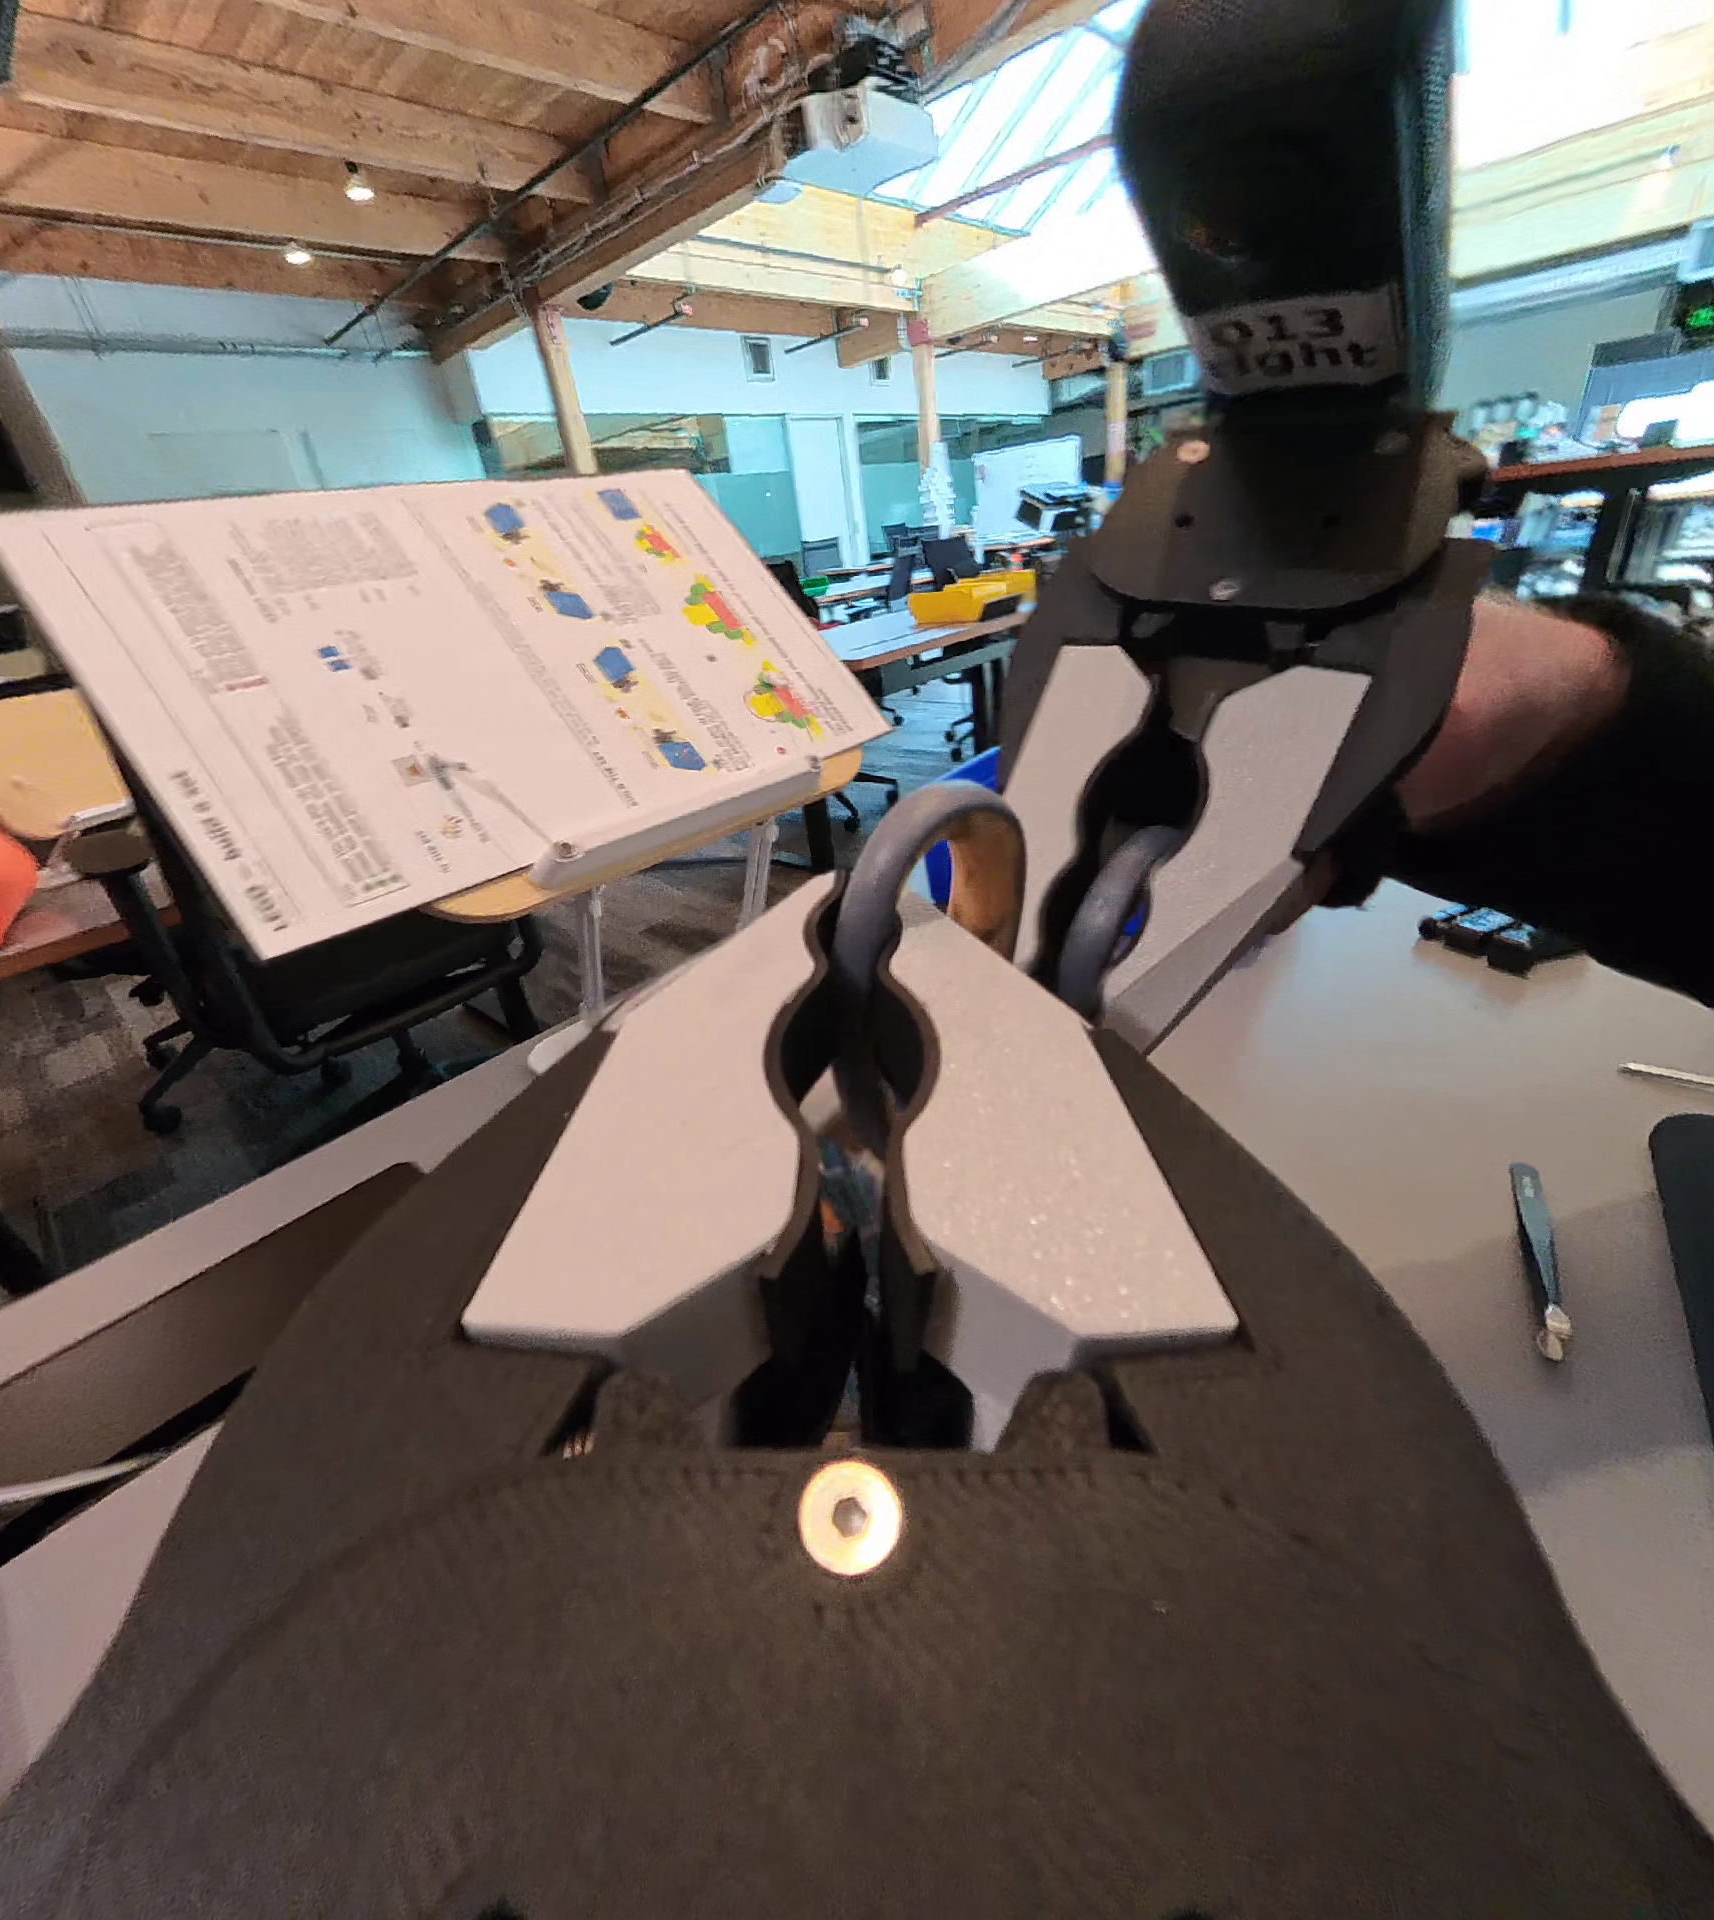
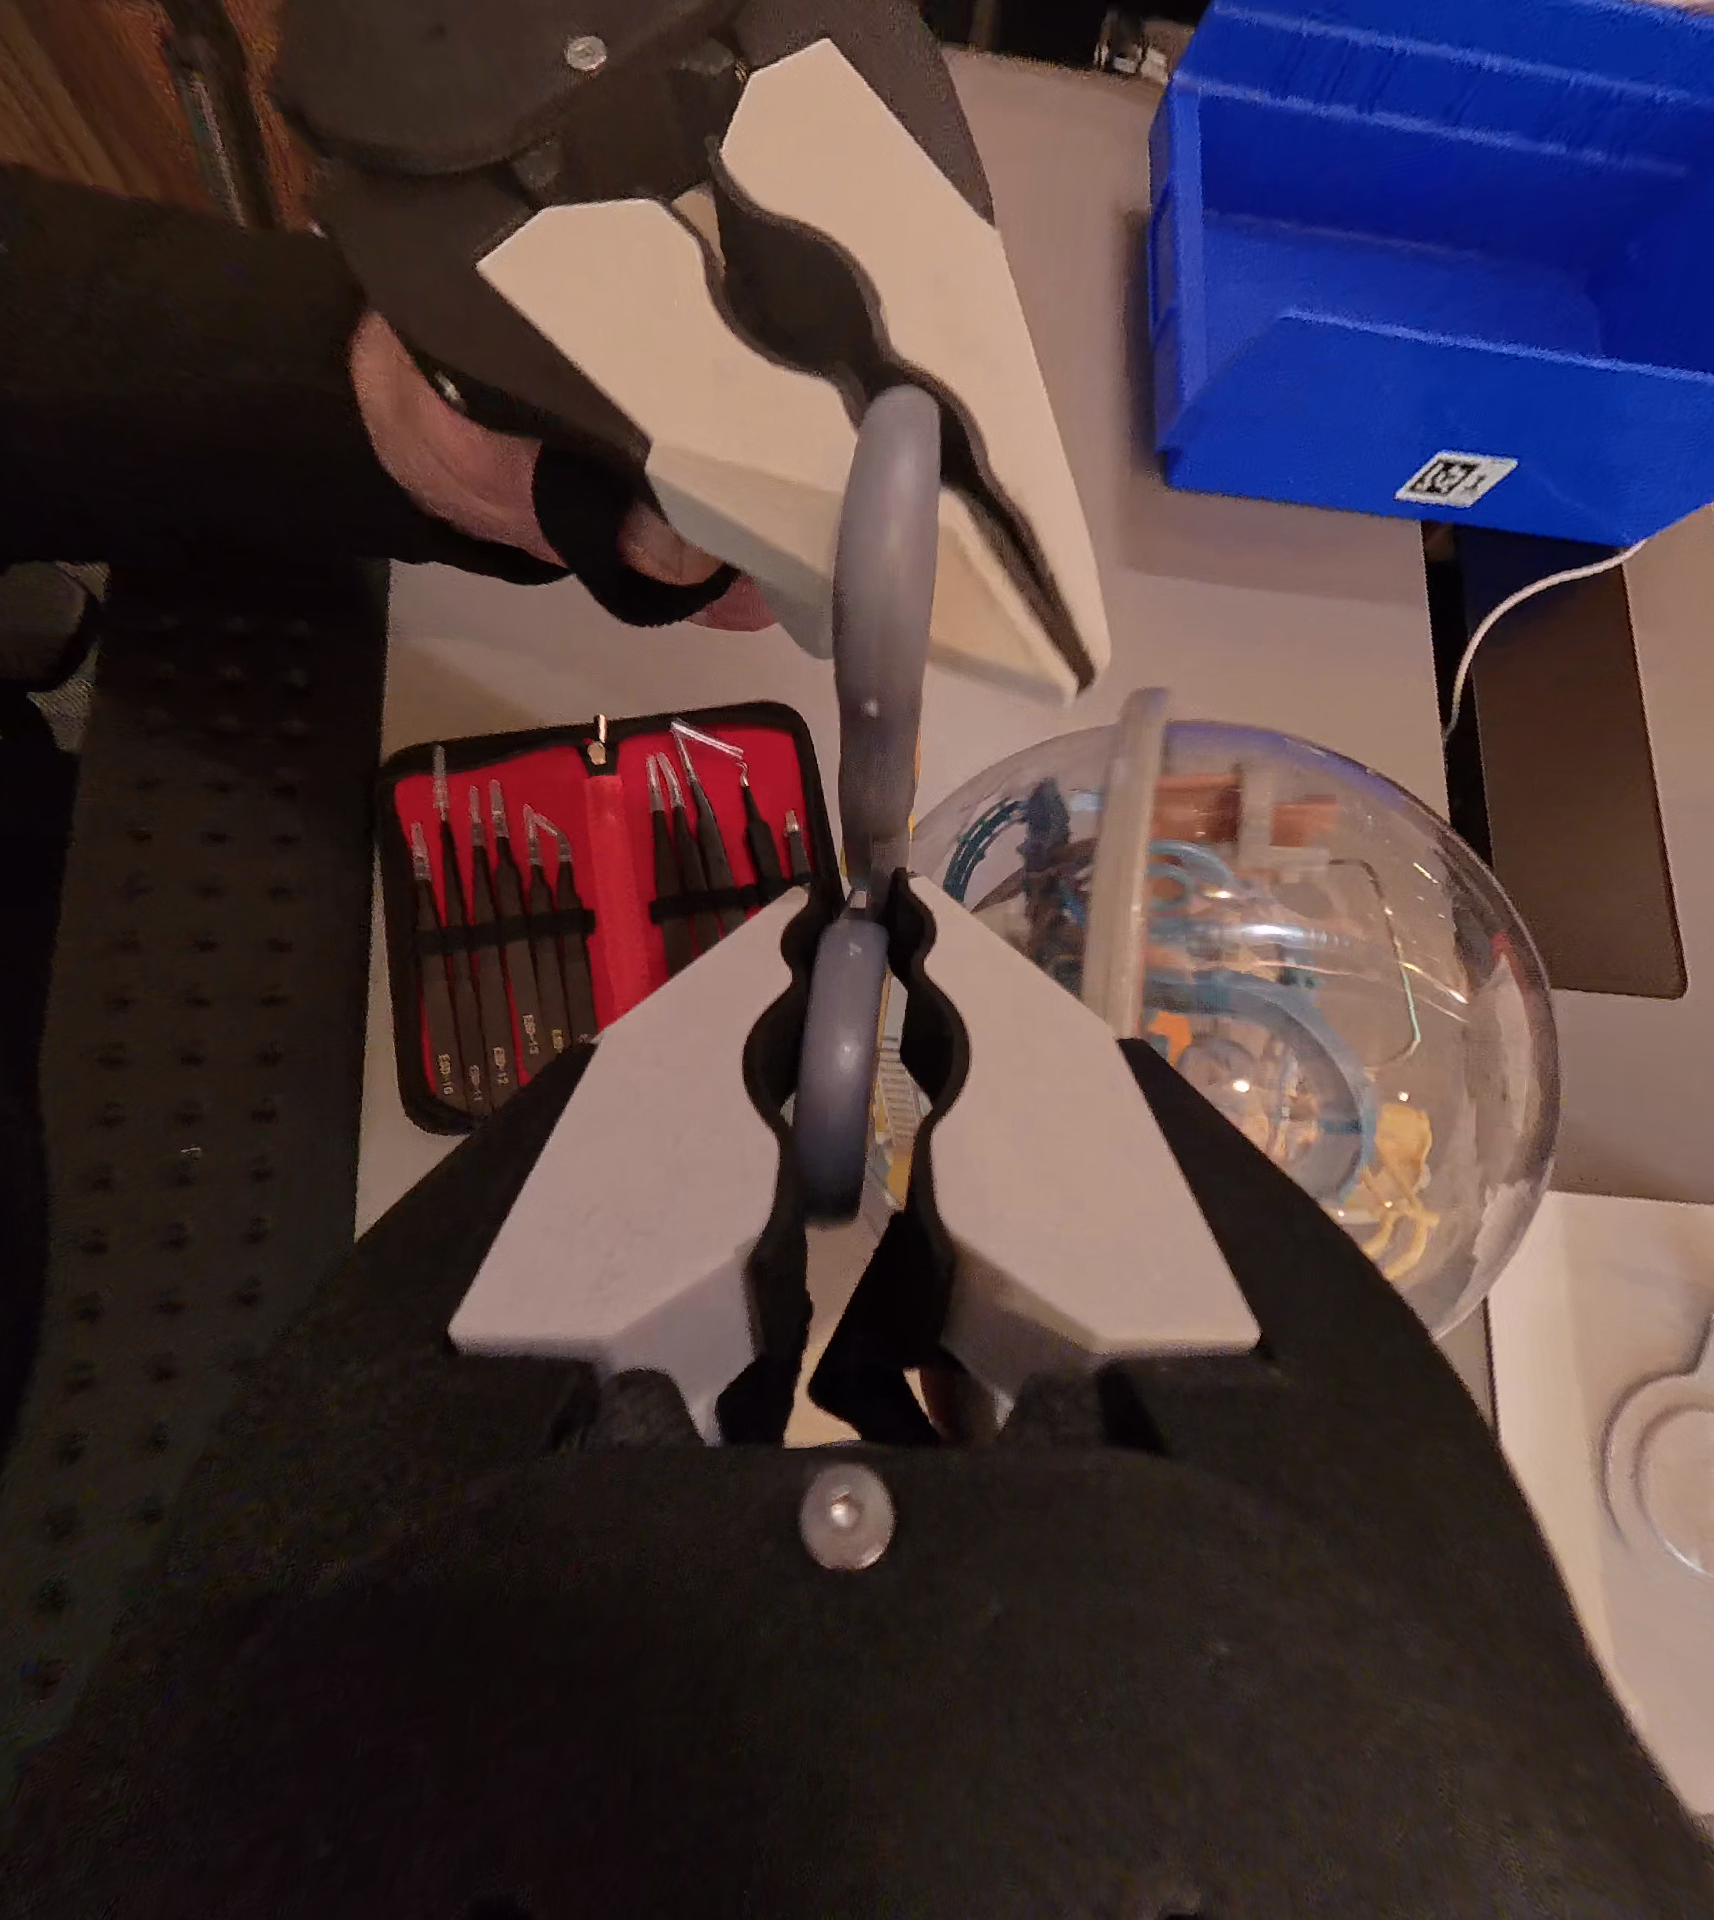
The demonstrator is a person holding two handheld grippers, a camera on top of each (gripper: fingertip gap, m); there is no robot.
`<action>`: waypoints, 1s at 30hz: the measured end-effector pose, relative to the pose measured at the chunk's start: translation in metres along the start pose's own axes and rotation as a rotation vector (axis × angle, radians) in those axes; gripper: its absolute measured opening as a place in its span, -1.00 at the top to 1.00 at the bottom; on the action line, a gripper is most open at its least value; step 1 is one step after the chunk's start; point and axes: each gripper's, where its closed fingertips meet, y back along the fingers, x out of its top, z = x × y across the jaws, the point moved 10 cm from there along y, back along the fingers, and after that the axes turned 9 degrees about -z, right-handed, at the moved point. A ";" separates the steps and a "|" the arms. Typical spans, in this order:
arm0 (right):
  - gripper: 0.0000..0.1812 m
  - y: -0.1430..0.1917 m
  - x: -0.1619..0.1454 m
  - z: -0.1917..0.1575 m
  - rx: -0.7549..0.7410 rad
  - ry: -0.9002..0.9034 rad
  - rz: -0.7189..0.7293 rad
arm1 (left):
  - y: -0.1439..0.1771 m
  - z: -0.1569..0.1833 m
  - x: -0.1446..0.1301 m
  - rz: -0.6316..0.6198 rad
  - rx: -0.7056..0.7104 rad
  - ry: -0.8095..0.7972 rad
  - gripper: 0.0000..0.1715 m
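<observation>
A pair of grey handle loops, like scissor handles, hangs in the air between both grippers. My left gripper (image 1: 858,904) is shut on one grey loop (image 1: 936,821), which arches above its fingertips. My right gripper (image 2: 874,894) is shut on the other grey loop (image 2: 832,1081). In the right wrist view the first loop (image 2: 884,540) runs up into the left gripper (image 2: 946,655), held by a hand in a black sleeve. In the left wrist view the right gripper (image 1: 1092,977) faces mine at the upper right. The blades are hidden.
Below on the pale table (image 2: 520,644) lie an open red tweezer case (image 2: 604,904), a clear ball maze (image 2: 1300,987), a blue bin (image 2: 1507,260) and a black perforated mat (image 2: 209,935). A printed sheet on a stand (image 1: 437,686) and loose tweezers (image 1: 1539,1262) flank the left gripper. The grippers' ends are close to 6 cm from one another. The open red tweezer case (image 2: 604,904) is closer to my right gripper, around 20 cm from its tips; the left tips are 25 cm off.
</observation>
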 end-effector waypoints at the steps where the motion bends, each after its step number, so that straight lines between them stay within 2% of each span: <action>1: 0.91 0.005 -0.002 0.001 0.002 -0.010 0.026 | 0.004 -0.002 0.001 -0.004 0.029 0.023 1.00; 5: 0.91 0.012 -0.010 0.000 0.026 -0.028 0.110 | 0.012 0.003 -0.007 -0.023 0.059 0.062 1.00; 16: 0.91 0.014 -0.028 -0.016 -0.038 -0.001 0.115 | 0.013 0.026 -0.020 0.008 -0.005 0.027 1.00; 24: 0.91 0.028 -0.055 -0.023 -0.002 -0.027 0.160 | -0.001 0.052 -0.011 -0.062 0.001 -0.140 1.00; 30: 0.89 0.040 -0.081 -0.053 -0.097 0.012 0.195 | -0.006 0.096 -0.004 -0.045 0.038 -0.360 1.00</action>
